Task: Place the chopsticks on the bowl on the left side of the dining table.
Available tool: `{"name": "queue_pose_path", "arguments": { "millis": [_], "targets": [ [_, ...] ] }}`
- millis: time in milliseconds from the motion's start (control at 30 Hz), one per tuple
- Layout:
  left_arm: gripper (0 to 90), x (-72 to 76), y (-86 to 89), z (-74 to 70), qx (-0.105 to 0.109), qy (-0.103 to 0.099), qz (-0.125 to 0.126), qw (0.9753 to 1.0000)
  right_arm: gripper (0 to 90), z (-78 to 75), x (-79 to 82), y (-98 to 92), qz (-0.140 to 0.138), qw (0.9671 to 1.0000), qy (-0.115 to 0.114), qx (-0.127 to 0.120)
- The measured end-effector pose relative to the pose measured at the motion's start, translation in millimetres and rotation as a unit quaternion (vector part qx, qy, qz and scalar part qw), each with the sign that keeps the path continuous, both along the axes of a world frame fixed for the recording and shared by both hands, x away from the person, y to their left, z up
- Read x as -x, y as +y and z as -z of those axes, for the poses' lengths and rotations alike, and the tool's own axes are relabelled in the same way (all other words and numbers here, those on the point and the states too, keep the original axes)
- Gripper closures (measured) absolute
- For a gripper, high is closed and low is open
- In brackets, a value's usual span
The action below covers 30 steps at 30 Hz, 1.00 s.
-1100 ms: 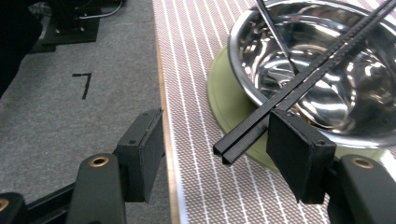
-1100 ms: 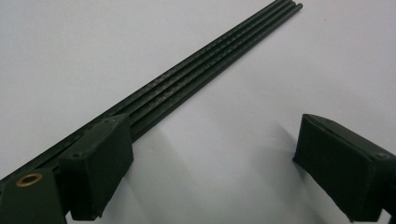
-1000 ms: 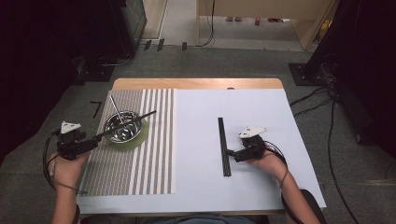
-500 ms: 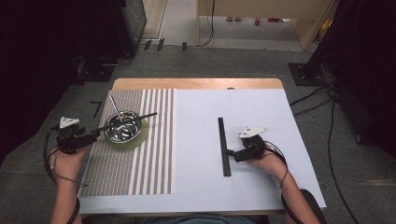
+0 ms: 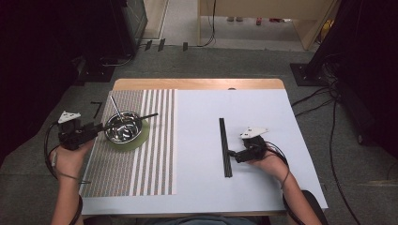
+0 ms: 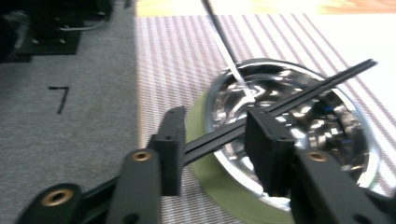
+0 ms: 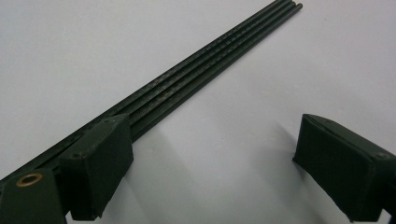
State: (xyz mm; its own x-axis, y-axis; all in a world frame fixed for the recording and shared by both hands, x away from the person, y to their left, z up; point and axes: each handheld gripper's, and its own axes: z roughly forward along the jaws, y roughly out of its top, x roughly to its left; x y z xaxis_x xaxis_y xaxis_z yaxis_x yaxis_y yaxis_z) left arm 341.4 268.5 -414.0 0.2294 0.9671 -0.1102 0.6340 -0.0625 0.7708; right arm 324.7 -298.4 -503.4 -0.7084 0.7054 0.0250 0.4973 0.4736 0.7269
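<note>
A shiny steel bowl [image 5: 124, 127] [image 6: 299, 116] sits on a green saucer [image 5: 141, 138] on the striped mat. A metal utensil [image 5: 116, 107] leans in it. A pair of black chopsticks [image 5: 136, 118] [image 6: 322, 84] lies across the bowl's rim. Their near end reaches between the jaws of my left gripper [image 5: 95, 128] [image 6: 217, 144], which are a little apart. A bundle of black chopsticks [image 5: 225, 145] [image 7: 196, 79] lies on the white table. My right gripper [image 5: 233, 156] [image 7: 210, 154] stands wide open beside it, its left jaw against the bundle and nothing between the pads.
The striped mat [image 5: 136, 173] covers the table's left part, and white sheet [image 5: 197, 140] covers the rest. Grey carpet [image 5: 42, 159] lies off the left edge. Cables [image 5: 319, 101] and a black stand base run along the floor at the right.
My left gripper has drawn back a little to the left, off the mat's edge, while the chopsticks stay on the bowl. The right gripper and the bundle have not moved.
</note>
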Motion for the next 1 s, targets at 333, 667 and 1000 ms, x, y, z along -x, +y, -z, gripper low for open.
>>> {"name": "queue_pose_path", "arguments": {
  "millis": [333,667,1000],
  "targets": [
    [88.6,-17.1,-32.5,-6.3,0.007,0.018,0.025,0.9995,11.0,0.0,-0.1,-0.1,0.000,1.0000,0.000,0.000],
    [90.0,-38.8,-64.1,-0.3,-0.004,0.031,0.061,0.9976,10.9,0.0,-0.1,-0.1,0.000,1.0000,0.000,0.000],
    [90.0,-54.0,-76.9,12.9,-0.017,0.036,0.071,0.9967,10.9,0.1,-0.2,-0.1,0.000,1.0000,-0.001,0.000]
  ]
}}
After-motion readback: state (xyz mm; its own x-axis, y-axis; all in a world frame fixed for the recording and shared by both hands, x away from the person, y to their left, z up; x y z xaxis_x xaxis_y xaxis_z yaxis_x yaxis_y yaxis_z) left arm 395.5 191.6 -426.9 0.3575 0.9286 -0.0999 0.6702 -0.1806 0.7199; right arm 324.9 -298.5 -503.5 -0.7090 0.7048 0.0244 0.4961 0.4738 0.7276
